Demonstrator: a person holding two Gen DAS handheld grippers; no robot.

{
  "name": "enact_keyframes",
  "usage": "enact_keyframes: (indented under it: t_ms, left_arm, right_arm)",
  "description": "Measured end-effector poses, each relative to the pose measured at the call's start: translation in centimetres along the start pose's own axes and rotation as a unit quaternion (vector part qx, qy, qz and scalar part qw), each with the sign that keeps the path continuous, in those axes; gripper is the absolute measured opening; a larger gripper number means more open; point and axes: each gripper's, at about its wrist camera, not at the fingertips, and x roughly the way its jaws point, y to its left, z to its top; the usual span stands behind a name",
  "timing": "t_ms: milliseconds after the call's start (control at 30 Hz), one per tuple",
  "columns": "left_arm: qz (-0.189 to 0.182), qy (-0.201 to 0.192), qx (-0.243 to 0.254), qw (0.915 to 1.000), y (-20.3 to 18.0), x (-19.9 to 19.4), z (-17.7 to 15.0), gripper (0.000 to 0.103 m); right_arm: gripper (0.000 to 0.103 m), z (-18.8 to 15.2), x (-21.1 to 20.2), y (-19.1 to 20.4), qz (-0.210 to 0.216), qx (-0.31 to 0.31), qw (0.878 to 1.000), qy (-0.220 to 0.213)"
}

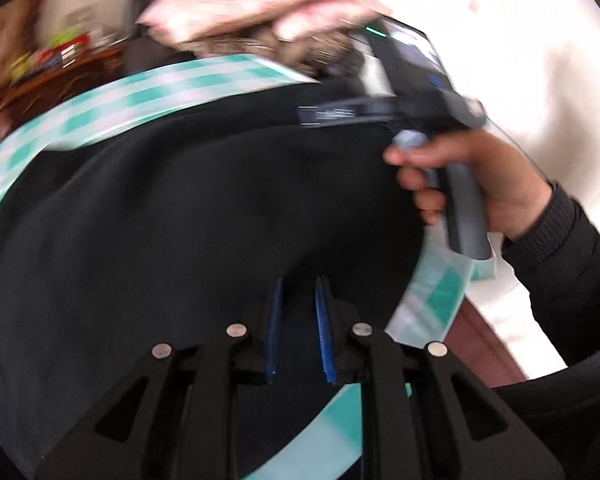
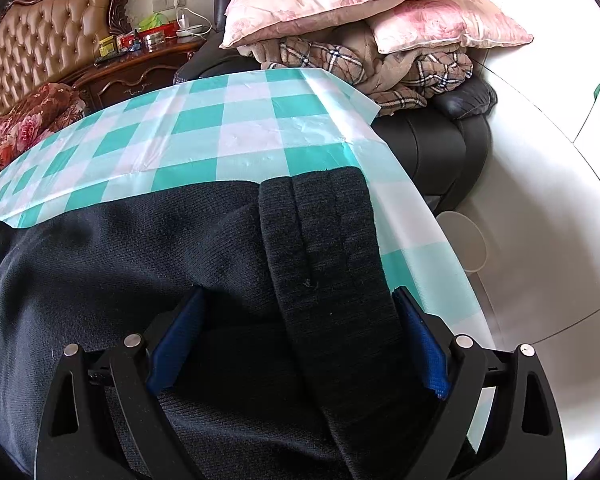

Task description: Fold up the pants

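Black pants (image 2: 140, 248) on checked cloth (image 2: 228, 128), left claw (image 1: 298, 320) narrow, seemingly empty, right claw (image 2: 300, 344) wide

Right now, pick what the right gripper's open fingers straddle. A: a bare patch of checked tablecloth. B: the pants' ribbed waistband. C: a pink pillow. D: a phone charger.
B: in the right wrist view the right gripper stands wide open, its blue pads either side of the dark ribbed waistband of the pants.

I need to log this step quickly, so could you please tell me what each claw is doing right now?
Left claw: nearly closed, narrow gap, nothing visibly held.
Right claw: wide open over the black pants, gripping nothing.
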Motion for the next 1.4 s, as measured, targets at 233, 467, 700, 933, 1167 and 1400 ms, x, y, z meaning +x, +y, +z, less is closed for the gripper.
enact_keyframes:
  t_ms: [233,467,700,933,1167,1400]
  left_arm:
    - [0.138,-0.068,-0.211,0.9652,12.9,-10.0,-8.6,0.019]
    - [0.226,-0.087,-0.276,0.9303,19.1,-14.7,-14.9,0.025]
    - [0.215,-0.133,-0.318,0.9137,22.3,-18.1,-18.4,0.025]
    - [0.285,-0.164,-0.374,0.8672,26.6,-24.3,-23.9,0.025]
    - [0.343,-0.2,-0.434,0.8087,30.3,-30.7,-28.4,0.025]
    - [0.419,-0.201,-0.433,0.7726,30.9,-33.4,-28.5,0.051]
  right_arm:
    - [0.087,-0.5,-6.7,4.7,0.003,-0.036,0.997,-0.066]
    - [0.086,-0.6,-13.7,15.8,0.111,-0.141,0.972,-0.151]
    - [0.087,-3.5,-14.6,29.5,0.204,-0.272,0.932,-0.122]
    - [0.085,-6.4,-12.7,39.9,0.288,-0.307,0.906,-0.043]
    - [0.068,-8.0,-8.3,44.5,0.215,-0.323,0.922,0.0]
    - [0.078,-8.1,-7.4,44.4,0.2,-0.328,0.923,-0.018]
